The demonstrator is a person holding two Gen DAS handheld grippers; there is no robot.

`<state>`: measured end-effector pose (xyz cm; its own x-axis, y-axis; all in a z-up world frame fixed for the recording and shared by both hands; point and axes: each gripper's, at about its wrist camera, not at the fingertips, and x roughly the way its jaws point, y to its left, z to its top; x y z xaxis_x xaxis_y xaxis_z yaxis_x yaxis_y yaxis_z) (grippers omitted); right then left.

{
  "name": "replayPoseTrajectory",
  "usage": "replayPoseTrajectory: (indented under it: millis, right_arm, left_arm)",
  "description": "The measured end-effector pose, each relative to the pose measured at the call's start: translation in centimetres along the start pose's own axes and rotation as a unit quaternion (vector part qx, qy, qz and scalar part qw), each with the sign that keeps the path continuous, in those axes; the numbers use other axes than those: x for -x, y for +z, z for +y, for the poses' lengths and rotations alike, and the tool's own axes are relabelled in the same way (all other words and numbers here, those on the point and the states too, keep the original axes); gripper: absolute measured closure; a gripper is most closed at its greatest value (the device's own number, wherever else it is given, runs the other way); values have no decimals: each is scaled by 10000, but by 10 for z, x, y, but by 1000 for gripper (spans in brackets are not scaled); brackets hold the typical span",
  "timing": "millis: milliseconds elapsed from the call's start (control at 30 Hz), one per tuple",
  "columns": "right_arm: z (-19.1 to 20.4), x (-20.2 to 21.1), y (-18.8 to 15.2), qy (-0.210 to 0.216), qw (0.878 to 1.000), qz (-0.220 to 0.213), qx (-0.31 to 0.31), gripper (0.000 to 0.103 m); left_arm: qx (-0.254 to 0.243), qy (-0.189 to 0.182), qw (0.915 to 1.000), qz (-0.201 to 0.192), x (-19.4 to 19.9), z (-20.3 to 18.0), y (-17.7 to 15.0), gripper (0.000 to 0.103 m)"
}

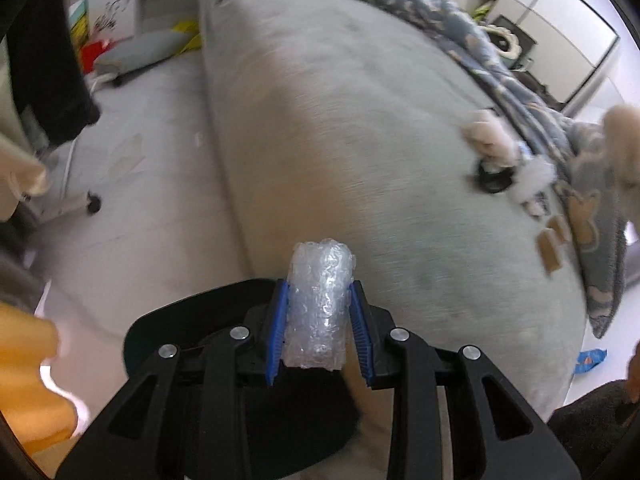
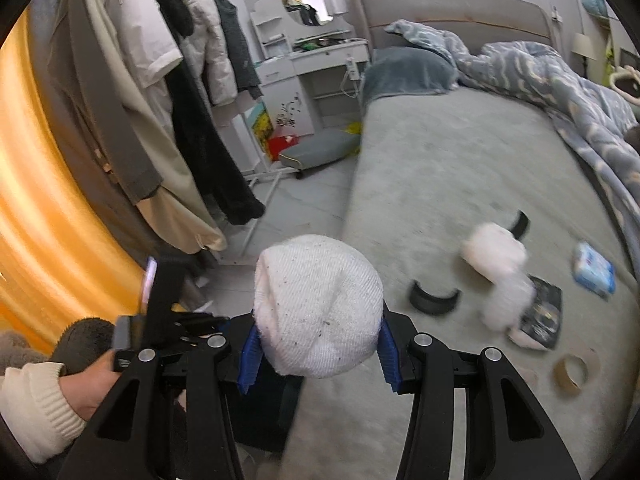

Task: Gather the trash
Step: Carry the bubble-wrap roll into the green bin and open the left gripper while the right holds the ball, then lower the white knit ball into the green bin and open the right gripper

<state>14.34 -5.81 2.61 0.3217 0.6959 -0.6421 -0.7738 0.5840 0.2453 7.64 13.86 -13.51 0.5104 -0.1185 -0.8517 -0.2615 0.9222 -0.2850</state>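
Note:
My left gripper (image 1: 319, 288) is shut on a roll of clear bubble wrap (image 1: 320, 312), held upright between the blue pads beside the edge of the grey bed (image 1: 360, 128). A black rounded shape (image 1: 160, 336) lies under the jaws; what it is I cannot tell. My right gripper (image 2: 318, 332) is shut on a balled white cloth (image 2: 320, 300) speckled with dirt. In the right wrist view, a hand in a cream sleeve (image 2: 44, 404) holds the other gripper's body (image 2: 160, 300) at the lower left.
On the bed lie a black curved piece (image 2: 434, 300), a white fluffy item (image 2: 500, 272), a dark packet (image 2: 544, 312), a blue tissue pack (image 2: 594, 270) and a cardboard tape ring (image 2: 570, 368). A blue-patterned duvet (image 2: 560, 80) covers the far side. Clothes hang on a rack (image 2: 180, 100) at left.

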Motion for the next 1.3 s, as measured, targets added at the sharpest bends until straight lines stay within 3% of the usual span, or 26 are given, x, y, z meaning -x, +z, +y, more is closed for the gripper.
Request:
replayPoseTrajectory:
  millis: [333,600,700,833,1033,1300]
  right_arm:
    - [34,-20,16,321,9993,-11,189,54]
    - [65,-46,23,493,9979,125,395,54]
    - [73,-55,24,528,9975,174,430,54]
    - [79,-69,24,545,9973,260,423,54]
    - [82,-87,22,485,9971,420,419,54]
    - [74,-105,12,273,9967,709,299,54]
  left_arm:
    - [271,362,9946,937,-39,50,-24,69]
    - [603,321,9838,1657,-64,82,-52,68]
    - [766,289,9802,1804,-66,95,-59,62]
    - [846,343,9781,1871,-64,105,-63,47]
    - [789,466,9791,1814,-54,112,-63,40]
    - [364,569,9933,933,-16,100,-47,37]
